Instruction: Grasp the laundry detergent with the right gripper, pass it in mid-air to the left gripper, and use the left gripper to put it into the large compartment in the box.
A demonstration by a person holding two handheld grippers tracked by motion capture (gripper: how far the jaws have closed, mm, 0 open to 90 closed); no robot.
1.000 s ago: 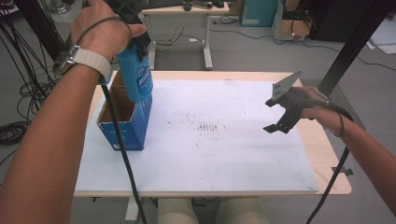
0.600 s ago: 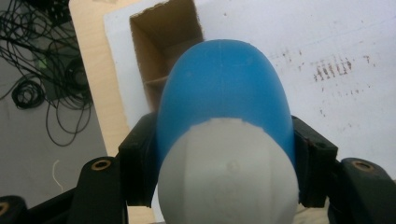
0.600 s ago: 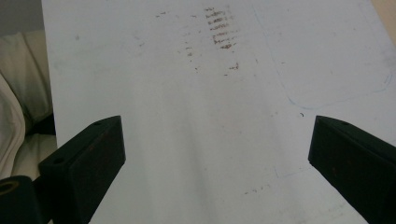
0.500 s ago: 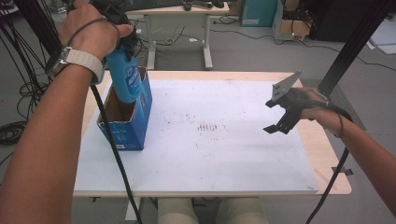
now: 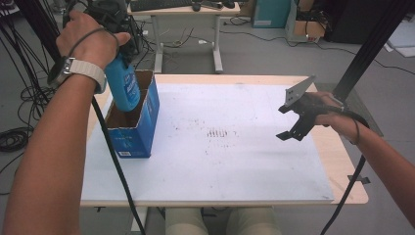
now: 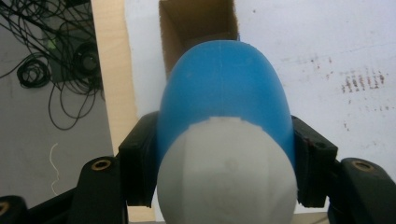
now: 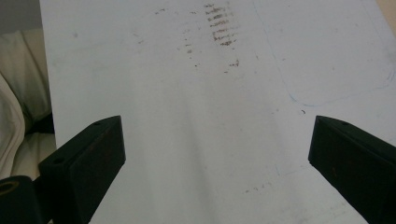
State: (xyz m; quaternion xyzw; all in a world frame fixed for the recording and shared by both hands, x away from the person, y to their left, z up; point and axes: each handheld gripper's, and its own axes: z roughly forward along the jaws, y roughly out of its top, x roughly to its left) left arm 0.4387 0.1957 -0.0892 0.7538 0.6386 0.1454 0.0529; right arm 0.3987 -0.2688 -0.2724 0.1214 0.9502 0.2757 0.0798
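A blue bottle [image 5: 122, 83] with a white cap hangs upright, its bottom dipping into an open blue cardboard box [image 5: 134, 134] at the table's left. My left gripper [image 5: 116, 51] is shut on the bottle's upper part, largely covered by the hand. In the left gripper view the bottle [image 6: 219, 88] sits clamped between both black jaws of the left gripper [image 6: 224, 172], with the box's opening [image 6: 196, 18] beyond it. My right gripper [image 5: 288, 122] hovers open above the table's right side; the right gripper [image 7: 217, 154] holds nothing over the white sheet [image 7: 187, 93].
A white sheet [image 5: 220, 161] with faint brown smudges covers most of the wooden table [image 5: 342, 166]. Cables [image 5: 19, 132] lie on the floor at left. Another desk [image 5: 186, 10] stands behind. The person's knees [image 5: 215, 223] are at the front edge.
The left hand has shifted the bottle a little leftward and down, so its bottom now sits lower in the box. The right gripper has stayed put.
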